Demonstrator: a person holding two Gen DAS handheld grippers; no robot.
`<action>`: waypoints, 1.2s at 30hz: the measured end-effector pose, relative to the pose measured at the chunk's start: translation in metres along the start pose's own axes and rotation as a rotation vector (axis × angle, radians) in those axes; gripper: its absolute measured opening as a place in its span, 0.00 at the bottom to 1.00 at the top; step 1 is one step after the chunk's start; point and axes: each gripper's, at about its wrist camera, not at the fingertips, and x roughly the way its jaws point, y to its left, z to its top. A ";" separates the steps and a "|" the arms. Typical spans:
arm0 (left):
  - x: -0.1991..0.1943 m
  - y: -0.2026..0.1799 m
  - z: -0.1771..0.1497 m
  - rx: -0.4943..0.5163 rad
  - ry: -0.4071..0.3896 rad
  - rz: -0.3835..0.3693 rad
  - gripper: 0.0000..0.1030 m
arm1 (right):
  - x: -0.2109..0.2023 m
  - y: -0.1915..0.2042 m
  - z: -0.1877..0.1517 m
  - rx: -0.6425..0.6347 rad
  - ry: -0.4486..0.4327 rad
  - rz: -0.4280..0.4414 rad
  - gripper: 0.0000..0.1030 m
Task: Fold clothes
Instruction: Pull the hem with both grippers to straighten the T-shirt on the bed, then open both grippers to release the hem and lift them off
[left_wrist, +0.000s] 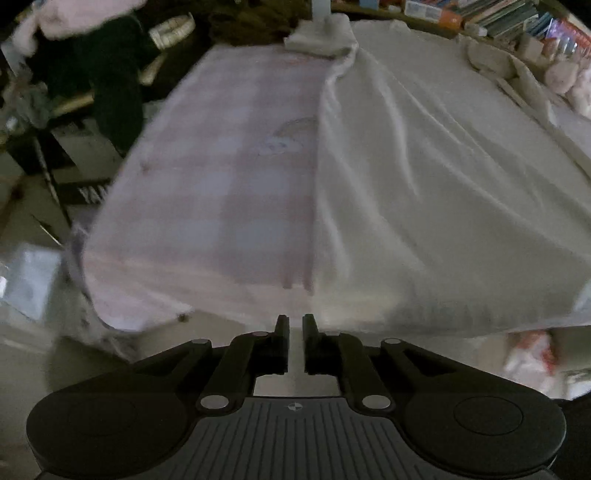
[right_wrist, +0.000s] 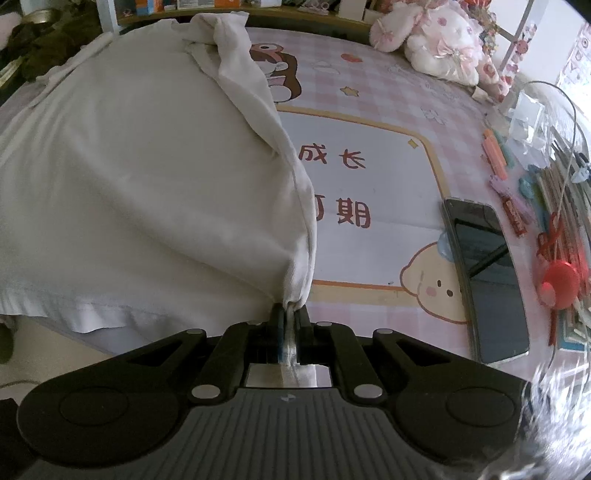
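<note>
Pink-checked bed sheet (right_wrist: 388, 122) with cartoon prints is the work surface; shelves of books behind, plush toys (right_wrist: 439, 40) at the far right edge.

White garment (right_wrist: 147, 166) lies spread across the left part of the sheet, near hem at the mattress edge, right side lifted into a ridge. Right gripper (right_wrist: 291, 314) has that near-right corner pinched between its fingers, cloth bunched and trailing back through them. Seam runs up from the grip toward the far end, where a sleeve or collar part is crumpled. In the left wrist view the same cloth (left_wrist: 424, 184) drapes over the bed's near edge.

Left gripper (left_wrist: 293, 332) hovers off the bed's near edge, fingers nearly together with a thin gap, nothing between them.

Handling, my read: light, limp cotton-like knit, no stiffness. It will sag and drag the rest along, creases easily, low slip on the sheet. Best holds look like hem corners or seams, where doubled fabric gives more bite. A second pinch at the other near corner would keep the edge straight.

Writing: large mirrored Chinese characters on the sheet (right_wrist: 330, 158), looks like 成长 and 期; other glyphs partly covered. Phone (right_wrist: 484, 277) lies screen-up right of the garment, pens and a red round object (right_wrist: 559, 282) beyond. No brand legible.
</note>
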 end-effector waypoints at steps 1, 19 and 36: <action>-0.003 -0.002 0.005 0.004 -0.036 -0.007 0.10 | -0.001 0.001 -0.001 -0.003 0.005 -0.004 0.05; 0.038 -0.074 0.062 0.310 -0.115 -0.291 0.12 | -0.020 0.014 -0.048 0.097 0.076 -0.136 0.05; 0.045 -0.135 0.101 0.530 -0.174 -0.460 0.12 | -0.016 0.019 -0.048 0.194 0.052 -0.237 0.05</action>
